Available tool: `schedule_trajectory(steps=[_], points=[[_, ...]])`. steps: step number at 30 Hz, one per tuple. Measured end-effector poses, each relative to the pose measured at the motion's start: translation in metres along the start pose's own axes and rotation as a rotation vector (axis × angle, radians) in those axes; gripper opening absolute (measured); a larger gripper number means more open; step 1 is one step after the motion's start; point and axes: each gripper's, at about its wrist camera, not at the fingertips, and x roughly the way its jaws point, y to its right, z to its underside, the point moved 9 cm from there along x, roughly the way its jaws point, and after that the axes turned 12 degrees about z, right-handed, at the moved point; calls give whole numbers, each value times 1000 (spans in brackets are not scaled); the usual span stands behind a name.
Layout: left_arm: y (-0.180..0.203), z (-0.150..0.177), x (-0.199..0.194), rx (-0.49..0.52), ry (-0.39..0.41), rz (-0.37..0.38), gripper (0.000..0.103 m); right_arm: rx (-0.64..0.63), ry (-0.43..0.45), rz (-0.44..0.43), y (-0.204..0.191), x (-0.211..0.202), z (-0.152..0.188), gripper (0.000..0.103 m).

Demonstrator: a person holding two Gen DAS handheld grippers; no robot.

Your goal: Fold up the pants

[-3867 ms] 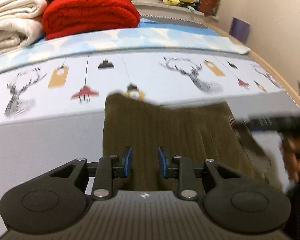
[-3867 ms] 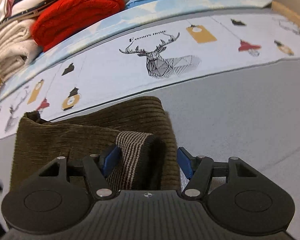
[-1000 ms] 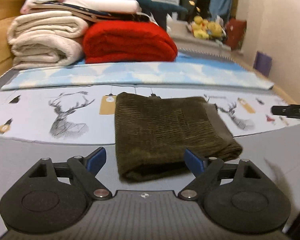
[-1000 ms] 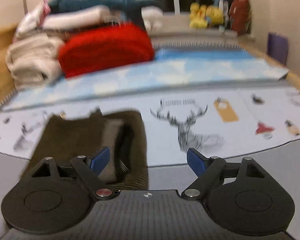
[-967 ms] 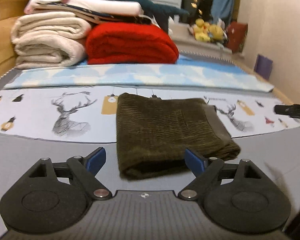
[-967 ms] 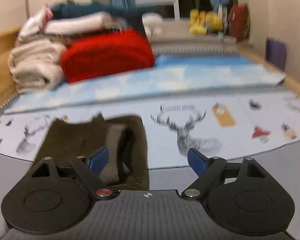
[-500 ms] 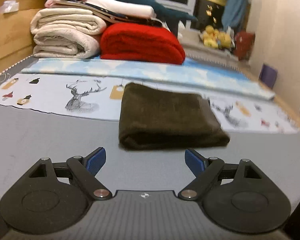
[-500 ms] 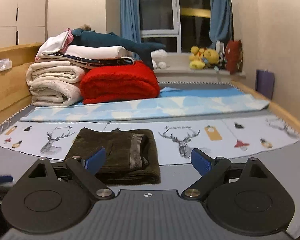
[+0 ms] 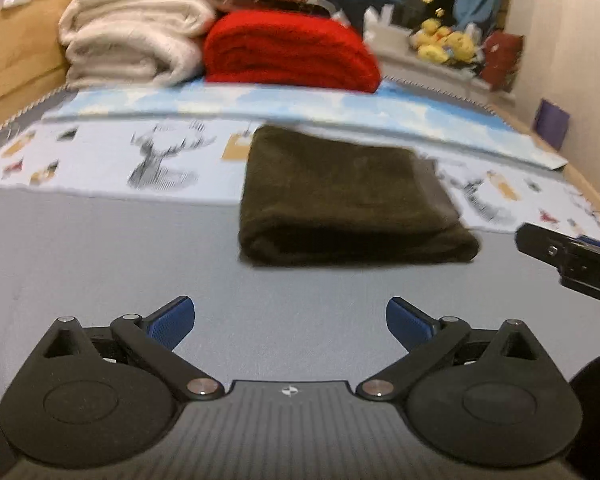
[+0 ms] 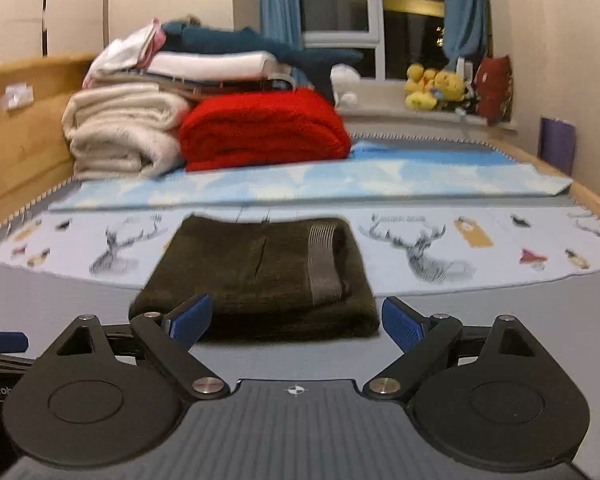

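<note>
Both the left claw (image 9: 290,320) and right claw (image 10: 296,318) have drawn back with jaws apart and empty, leaving the olive corduroy pants (image 10: 260,276) folded compactly on the bed (image 9: 100,248); folding appears complete

we log dark olive ribbed pants (image 10: 256,276) with a grey striped band, grey sheet (image 9: 100,248) near, pale deer-print cover (image 10: 420,240), red blanket (image 10: 260,132) and cream blanket (image 10: 116,132) far left.
</note>
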Motion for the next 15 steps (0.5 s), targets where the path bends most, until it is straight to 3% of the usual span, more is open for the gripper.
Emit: schedule_trajectory(steps=[3, 6, 15], points=[[-8, 2, 10, -51, -26, -26, 102, 13, -70, 0, -3, 13, 10, 92], [-3, -4, 9, -17, 17, -34, 102, 22, -83, -6, -2, 14, 14, 93], [7, 4, 25, 30, -35, -42, 102, 63, -144, 5, 8, 16, 24, 93]])
